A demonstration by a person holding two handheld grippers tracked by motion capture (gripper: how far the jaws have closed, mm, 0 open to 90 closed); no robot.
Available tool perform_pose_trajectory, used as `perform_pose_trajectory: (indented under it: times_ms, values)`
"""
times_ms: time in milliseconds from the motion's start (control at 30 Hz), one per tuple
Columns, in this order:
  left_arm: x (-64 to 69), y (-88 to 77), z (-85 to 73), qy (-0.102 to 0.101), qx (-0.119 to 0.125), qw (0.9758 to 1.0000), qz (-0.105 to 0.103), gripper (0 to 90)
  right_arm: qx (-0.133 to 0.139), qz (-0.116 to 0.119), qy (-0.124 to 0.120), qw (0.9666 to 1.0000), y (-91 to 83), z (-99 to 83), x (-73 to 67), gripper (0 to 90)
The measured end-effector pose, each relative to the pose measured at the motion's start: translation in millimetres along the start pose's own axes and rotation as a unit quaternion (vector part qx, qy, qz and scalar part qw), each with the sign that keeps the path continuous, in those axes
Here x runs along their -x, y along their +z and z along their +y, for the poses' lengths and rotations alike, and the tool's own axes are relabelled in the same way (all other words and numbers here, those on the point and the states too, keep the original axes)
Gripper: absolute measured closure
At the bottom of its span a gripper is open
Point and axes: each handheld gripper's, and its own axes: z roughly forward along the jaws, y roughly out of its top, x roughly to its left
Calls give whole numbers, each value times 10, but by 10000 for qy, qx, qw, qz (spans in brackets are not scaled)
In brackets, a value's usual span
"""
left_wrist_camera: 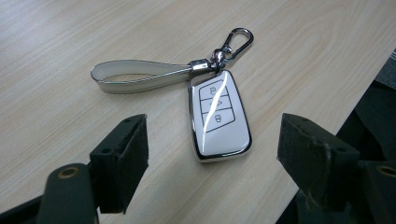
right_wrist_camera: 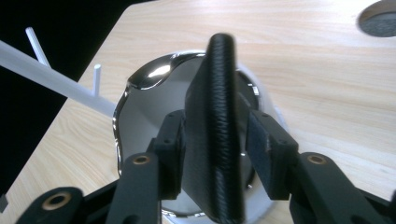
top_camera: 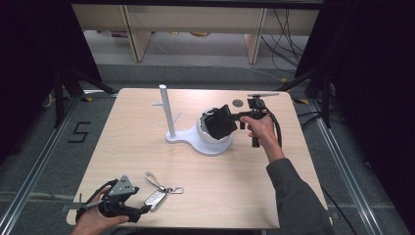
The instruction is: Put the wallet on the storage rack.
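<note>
Your right claw [top_camera: 234, 117] reached across the far half of the surface [top_camera: 244, 171] and stood over the shiny bowl [top_camera: 208, 134] that sits on the white stand [top_camera: 188, 139]. Between its jaws was a black wallet [top_camera: 221, 121], seen edge-on in the right gripper view [right_wrist_camera: 217, 135] and standing upright in the bowl [right_wrist_camera: 149, 93]. The left pad lay against the wallet, while a narrow gap appeared beside the right pad [right_wrist_camera: 266, 154]; the jaws were parted somewhat, and a firm clamp on the wallet could not be confirmed. The stand's thin white post [top_camera: 167, 110] rose just to the left of the bowl in the high view, and small pegs branched from it. A dark round disc [top_camera: 238, 103] lay on the surface beyond the bowl.

Your left claw [top_camera: 145, 209] rested low at the near left corner, with its jaws spread wide and holding nothing. A white car key fob [left_wrist_camera: 218, 116] lay flat on the surface just ahead of those jaws, between their lines but touching neither pad. Its pale loop strap [left_wrist_camera: 140, 77] stretched to the left and a metal clip [left_wrist_camera: 236, 39] pointed away. In the high view the fob [top_camera: 155, 198] lay beside that claw, well apart from the stand.
</note>
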Motion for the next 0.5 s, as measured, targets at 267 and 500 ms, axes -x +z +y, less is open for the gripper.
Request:
perform_pose_trajectory:
  times_ms: [267,500]
  values:
    - [-3,-5,-1,4,16,10000,-50,244,231,-37,-74,9997,-252,-2,12,516]
    - [1,1,-2,-14,-9,10000,5,244,362,-7,-14,9993,-559,-177,-48,418]
